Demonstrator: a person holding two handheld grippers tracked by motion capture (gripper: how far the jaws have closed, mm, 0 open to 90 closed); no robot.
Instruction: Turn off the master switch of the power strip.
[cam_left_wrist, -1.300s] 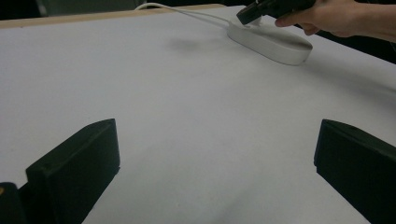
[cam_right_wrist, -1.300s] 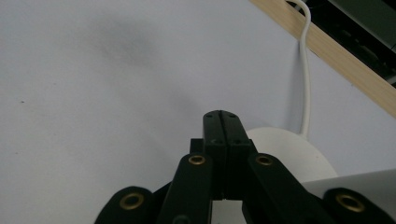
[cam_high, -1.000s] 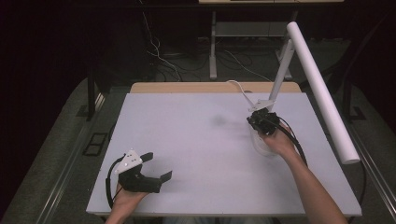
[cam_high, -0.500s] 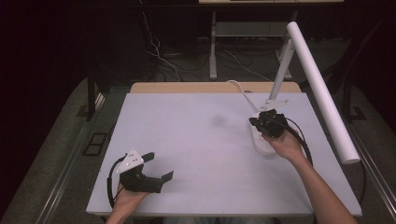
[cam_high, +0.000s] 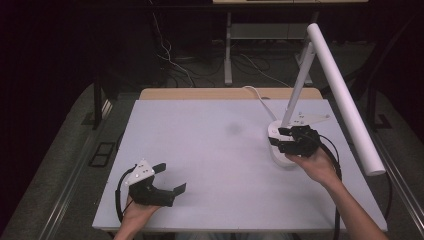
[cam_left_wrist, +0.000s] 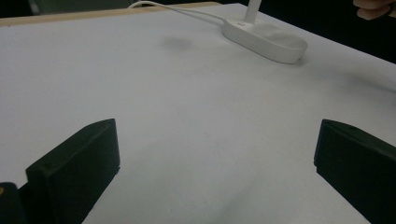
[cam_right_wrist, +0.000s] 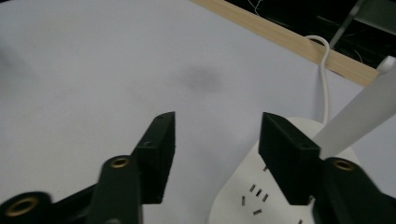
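One white lamp (cam_high: 320, 100) stands near the right edge of the desk (cam_high: 210, 150), its oval base (cam_right_wrist: 280, 200) under the right hand-held gripper (cam_high: 295, 141), whose jaws are apart. A push there could tip the tall lamp or pull its cable (cam_right_wrist: 323, 79). The left hand-held gripper (cam_high: 165, 185) rests wide apart near the front left corner.

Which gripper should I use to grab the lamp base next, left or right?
Right. The right gripper hangs open directly over the lamp base, while the left gripper sits open at the table's near-left corner, far from it.
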